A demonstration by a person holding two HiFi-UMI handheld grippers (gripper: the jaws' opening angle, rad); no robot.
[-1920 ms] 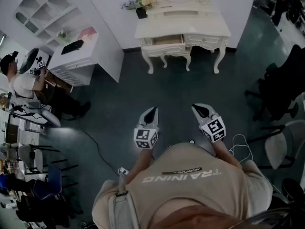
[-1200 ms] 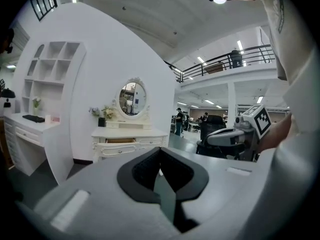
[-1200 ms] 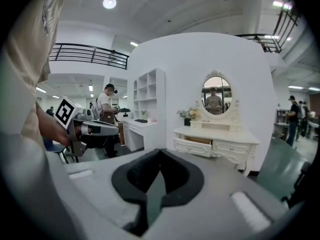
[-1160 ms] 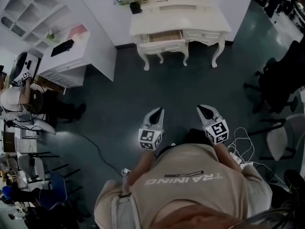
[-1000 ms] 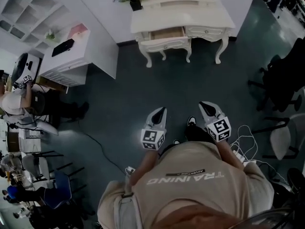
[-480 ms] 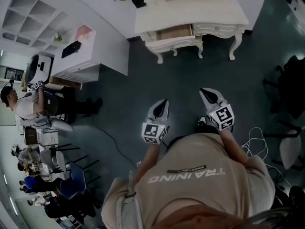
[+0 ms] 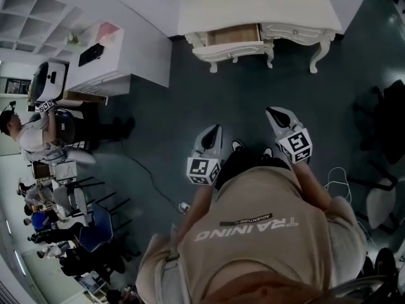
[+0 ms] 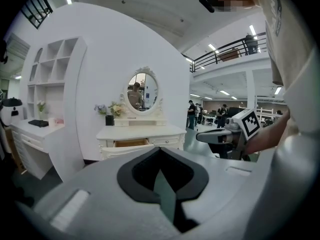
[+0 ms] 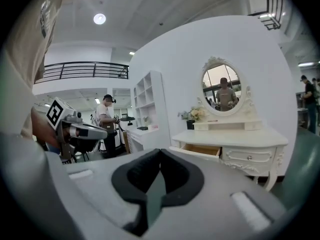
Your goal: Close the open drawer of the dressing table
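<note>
- Drawer (image 7: 232, 37) of the dressing table (image 7: 253, 8) stands pulled out, well apart from both grippers, with dark floor (image 7: 240, 100) between.
- Left gripper (image 8: 160, 152): jaws pressed together, nothing between them. It points at the table.
- Right gripper (image 9: 160, 154): same story, jaws together and empty, held level beside the left one.
- So no contact yet; by my reading the approach comes first.
- Out ahead, the drawer is the left one under the tabletop. Its bare wood inside shows, and no contents are visible from here.
- Its carved white front (image 7: 231, 49) faces the grippers, while the neighbouring right drawer (image 7: 294, 31) sits flush.
- Handling, as I judge it: a stiff wooden box that probably slides, likely light since nothing shows inside. No grasp is needed.
- Best contact looks like the middle of the front panel, with the closed jaw tips pushing straight in.
- An off-centre push could skew it and make it bind.
- One caution: the table stands on slim curved legs (image 7: 314, 61) and carries an oval mirror (image 8: 142, 90). A hard shove might jolt it, so a steady push seems wiser.
</note>
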